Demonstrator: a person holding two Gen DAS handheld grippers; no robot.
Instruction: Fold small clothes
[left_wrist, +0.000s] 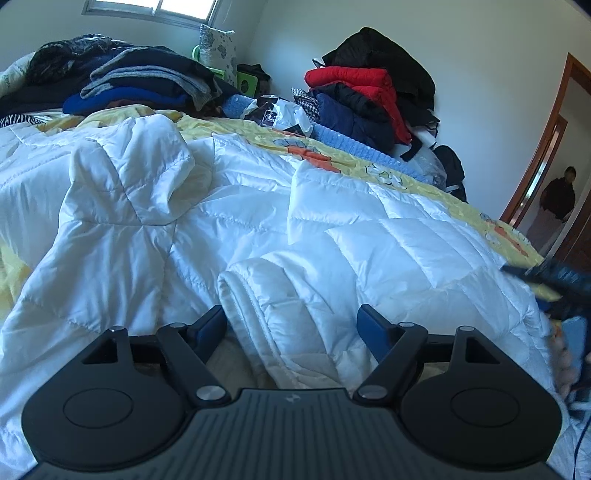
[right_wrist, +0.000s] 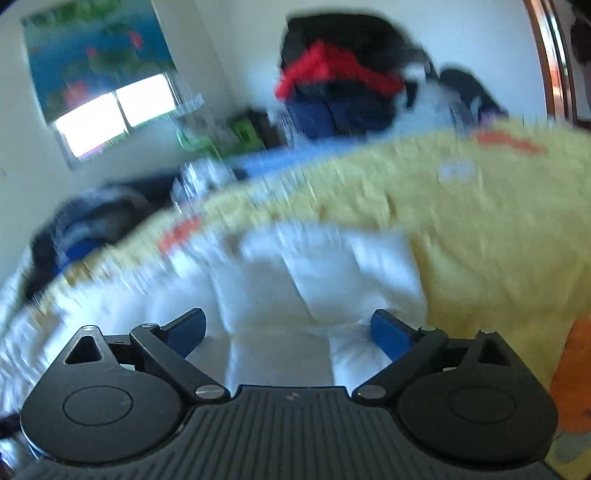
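The left gripper (left_wrist: 291, 326) hangs released over the white quilted jacket (left_wrist: 229, 221), its jaws wide on either side of a rolled cuff without pinching it. The right gripper (right_wrist: 288, 332) is released too, spread above the jacket's edge, its view blurred. The jacket lies across the bed's yellow patterned cover (left_wrist: 388, 173), with piles of folded clothes (left_wrist: 369, 96) along the far edge by the wall.
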